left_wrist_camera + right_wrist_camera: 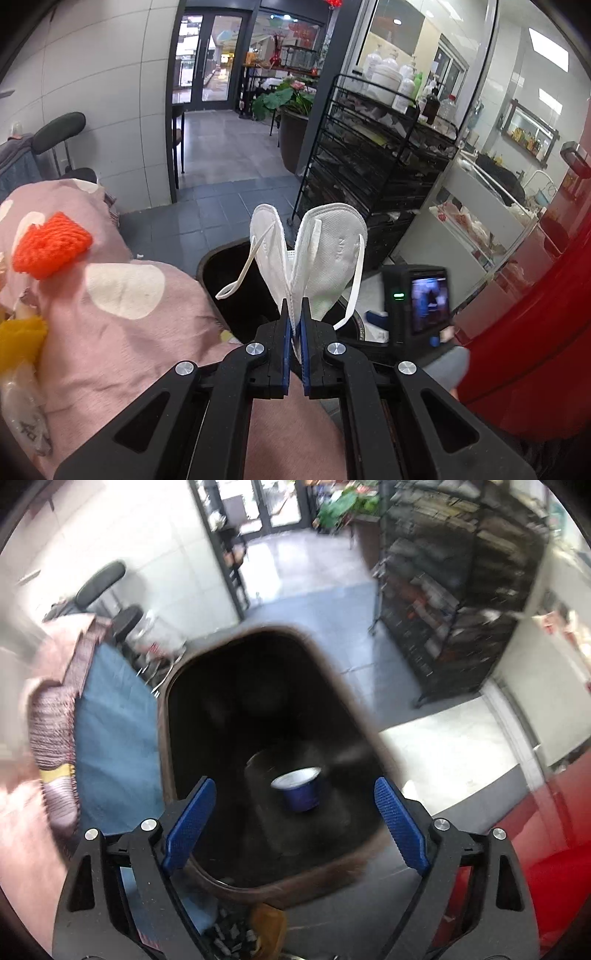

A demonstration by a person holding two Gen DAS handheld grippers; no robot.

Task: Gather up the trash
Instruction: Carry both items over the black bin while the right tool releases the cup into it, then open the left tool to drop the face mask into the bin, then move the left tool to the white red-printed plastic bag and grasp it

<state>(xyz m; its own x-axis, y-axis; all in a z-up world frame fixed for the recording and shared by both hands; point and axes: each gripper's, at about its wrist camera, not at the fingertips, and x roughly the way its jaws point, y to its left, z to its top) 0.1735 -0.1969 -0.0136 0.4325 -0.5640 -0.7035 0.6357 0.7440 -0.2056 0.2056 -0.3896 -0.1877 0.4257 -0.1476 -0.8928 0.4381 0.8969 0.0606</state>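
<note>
Left tool (294, 306) is pinching a white mask (314, 254) by its folded edge, holding it upright over the near rim of the dark bin (229, 273). Right tool (295, 797) is hanging wide apart above the bin (173, 716) mouth; a blue cup (301, 792) is lying inside. Right view is blurring.

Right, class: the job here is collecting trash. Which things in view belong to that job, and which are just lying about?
Part of the job:
- white face mask, clamped in the left gripper
- dark bin
- blue cup lying inside the bin
- right gripper, jaws open over the bin

Just lying about:
- pink cloth
- black wire rack
- potted plant
</note>
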